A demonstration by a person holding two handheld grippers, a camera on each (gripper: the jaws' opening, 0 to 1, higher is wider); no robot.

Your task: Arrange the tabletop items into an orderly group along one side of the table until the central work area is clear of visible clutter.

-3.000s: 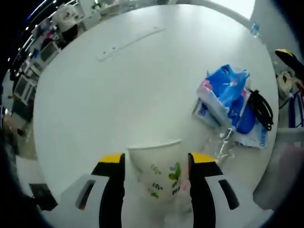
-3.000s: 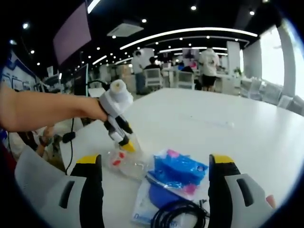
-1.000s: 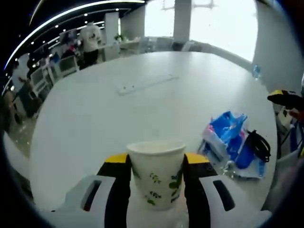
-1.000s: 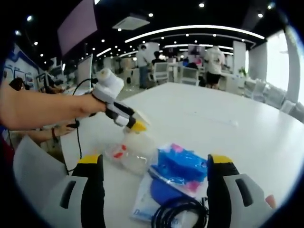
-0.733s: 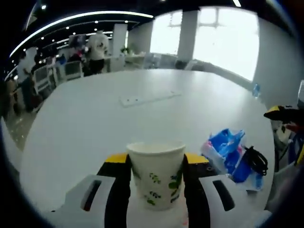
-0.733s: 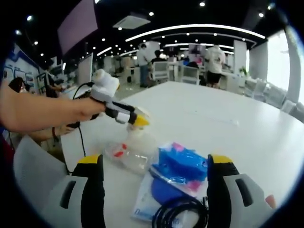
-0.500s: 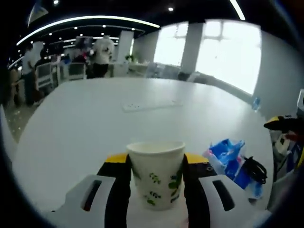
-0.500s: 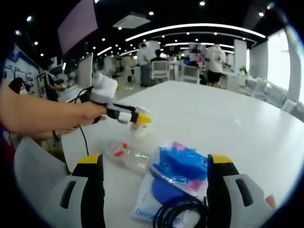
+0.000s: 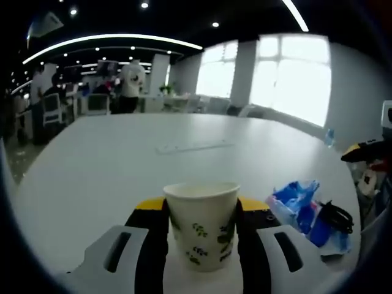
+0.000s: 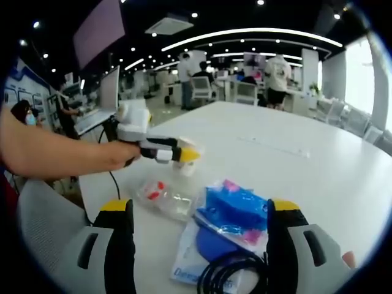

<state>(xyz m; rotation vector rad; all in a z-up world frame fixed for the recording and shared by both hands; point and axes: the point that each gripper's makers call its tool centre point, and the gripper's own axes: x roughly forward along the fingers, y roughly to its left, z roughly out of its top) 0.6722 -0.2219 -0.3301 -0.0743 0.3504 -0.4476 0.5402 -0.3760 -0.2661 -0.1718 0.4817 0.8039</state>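
Lifted cup (image 9: pixel 201 223) now clear of white table (image 9: pixel 110 159).

Low opposing views, shared table (image 9: pixel 92 165)

Large white table (image 9: pixel 110 159), its surface extending ahead of both grippers. Lying directly on it, in the right gripper view: a crumpled clear plastic wrapper with red marks (image 10: pixel 164 195) ahead of the left jaw; a blue plastic package (image 10: pixel 236 211) between the jaws, resting on a flat white printed pack (image 10: pixel 193 260); a coiled black cable (image 10: pixel 236 272) nearest the jaws. A long white strip (image 9: pixel 193 146) lies far ahead in the left gripper view.
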